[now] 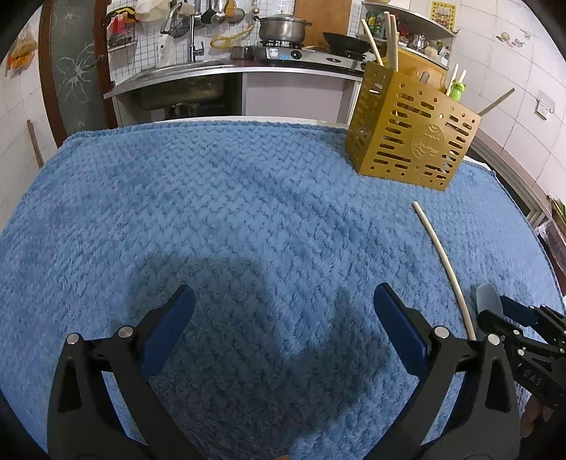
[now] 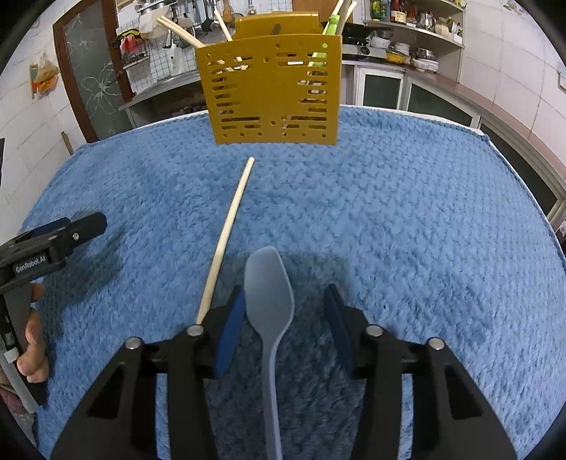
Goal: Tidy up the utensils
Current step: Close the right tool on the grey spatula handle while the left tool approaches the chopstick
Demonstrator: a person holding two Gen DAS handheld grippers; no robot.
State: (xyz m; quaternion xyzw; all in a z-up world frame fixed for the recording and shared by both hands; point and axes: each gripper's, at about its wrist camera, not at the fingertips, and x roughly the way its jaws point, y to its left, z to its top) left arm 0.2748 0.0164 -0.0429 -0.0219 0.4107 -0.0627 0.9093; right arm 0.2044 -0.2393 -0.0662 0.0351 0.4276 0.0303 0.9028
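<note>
The right gripper (image 2: pixel 284 318) is straddling the grey-blue spoon (image 2: pixel 269 283) lying on the blue towel (image 2: pixel 424 230), jaws unclenched (left gripper (image 1: pixel 283 318) gaping too); closing off-centre risks nudging the chopstick (image 2: pixel 226 237) alongside.

A fluffy blue towel (image 1: pixel 219 198) covers the whole table top, right out to its edges. Behind the table stands a kitchen counter with a metal sink (image 1: pixel 184 86) and a tall tap (image 1: pixel 192 32). Ladles and spoons (image 1: pixel 212 12) hang on the tiled wall above it. A silver pot (image 1: pixel 281 26) and a black pan (image 1: pixel 345 42) sit on the stove. Shelves (image 2: pixel 421 35) with bottles and dishes fill the far right corner.
</note>
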